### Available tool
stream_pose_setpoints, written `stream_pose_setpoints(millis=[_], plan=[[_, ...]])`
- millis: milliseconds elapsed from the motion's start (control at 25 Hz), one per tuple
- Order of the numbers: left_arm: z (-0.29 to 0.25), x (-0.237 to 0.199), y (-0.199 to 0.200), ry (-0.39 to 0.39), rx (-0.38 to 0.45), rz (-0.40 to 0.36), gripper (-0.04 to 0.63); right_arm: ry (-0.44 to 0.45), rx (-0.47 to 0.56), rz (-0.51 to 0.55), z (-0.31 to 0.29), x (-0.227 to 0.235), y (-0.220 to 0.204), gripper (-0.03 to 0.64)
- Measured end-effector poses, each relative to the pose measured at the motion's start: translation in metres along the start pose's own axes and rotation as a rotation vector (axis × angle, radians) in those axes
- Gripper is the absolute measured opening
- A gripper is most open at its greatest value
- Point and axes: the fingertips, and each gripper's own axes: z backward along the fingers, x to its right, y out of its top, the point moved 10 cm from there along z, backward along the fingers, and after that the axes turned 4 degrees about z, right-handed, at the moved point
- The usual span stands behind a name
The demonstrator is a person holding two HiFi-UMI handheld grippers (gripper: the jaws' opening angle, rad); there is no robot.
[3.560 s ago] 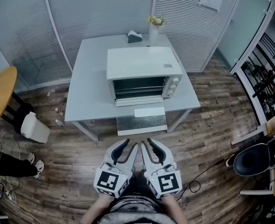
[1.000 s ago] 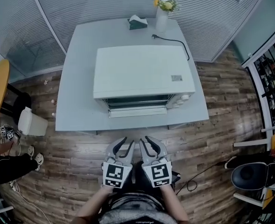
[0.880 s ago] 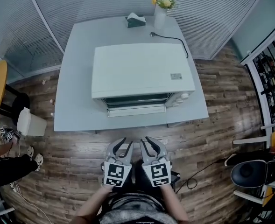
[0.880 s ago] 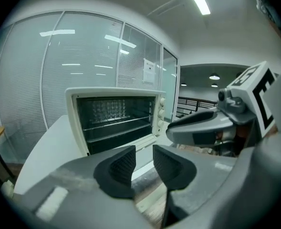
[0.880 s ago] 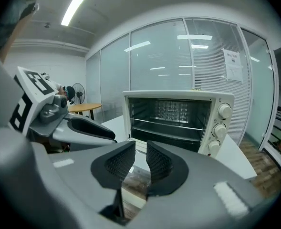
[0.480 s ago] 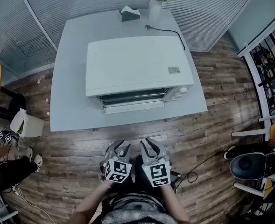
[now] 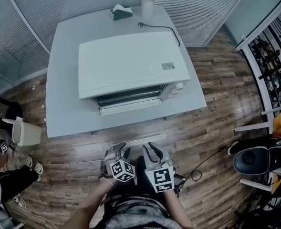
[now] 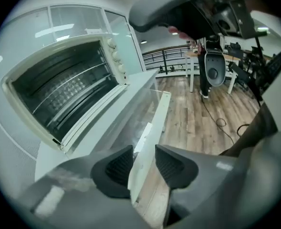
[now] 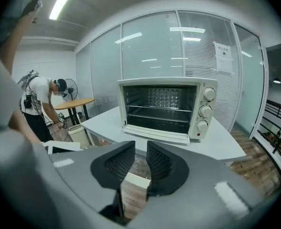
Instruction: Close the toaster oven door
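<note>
1. The toaster oven (image 7: 130, 61) stands in the middle of the grey table (image 7: 64, 104), its mouth facing the person holding the tools.
2. Its door (image 8: 130, 111) is down and open. It lies roughly flat, reaching out past the table's near side over the wooden floor (image 7: 216, 128).
3. The left claw (image 7: 118, 150) hangs low, just in front of the door's white front edge (image 7: 136, 139), and is rolled to one side.
4. In the left gripper view the left claw (image 8: 144, 159) has its jaws apart, and they have just been opening wider. The white front edge (image 8: 154, 123) runs into the gap between them. Whether a pad touches it I cannot tell, and nothing is clamped.
5. The right claw (image 7: 151, 149) sits just beside the left one.
6. In the right gripper view the right claw (image 9: 140, 159) has its jaws parted by a narrow gap and grips nothing. The oven (image 9: 164, 109) is well beyond it, with its wire rack (image 9: 159, 109) bare and three knobs (image 9: 206, 111) down its right side.
7. At the table's far side stand a vase (image 7: 146, 1) of flowers and a tissue box (image 7: 121, 11), and the oven's black cord (image 7: 161, 28) lies behind it.
8. A white bin (image 7: 25, 132) stands on the floor to the left of the table.
9. A person (image 9: 40, 104) bends over near a round wooden table (image 9: 76, 101) in the background.
</note>
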Motion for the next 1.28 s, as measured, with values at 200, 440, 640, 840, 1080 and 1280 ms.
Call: stream_pose_setpoints(millis=[200, 440, 640, 840, 1080, 1280], plan=[[-0.016, 0.010, -0.004, 0.021, -0.047, -0.162, 0.169, -0.028, -0.007, -0.013, 0.009, 0.003, -0.005, 0.077], [-0.029, 0.014, -0.008, 0.059, -0.075, -0.246, 0.193, -0.040, -0.012, -0.016, 0.012, 0.003, -0.008, 0.077], [-0.025, 0.012, -0.008, 0.066, -0.069, -0.225, 0.167, -0.026, -0.020, -0.009, 0.009, 0.003, -0.010, 0.078], [-0.014, 0.008, -0.003, 0.058, -0.060, -0.204, 0.167, -0.009, -0.019, 0.003, 0.006, 0.003, -0.007, 0.078], [0.006, 0.010, 0.004, 0.053, -0.025, -0.201, 0.119, 0.013, -0.019, 0.015, 0.004, 0.002, -0.006, 0.080], [0.024, 0.006, 0.013, 0.050, 0.004, -0.186, 0.101, 0.025, -0.018, 0.019, 0.003, 0.004, -0.006, 0.080]])
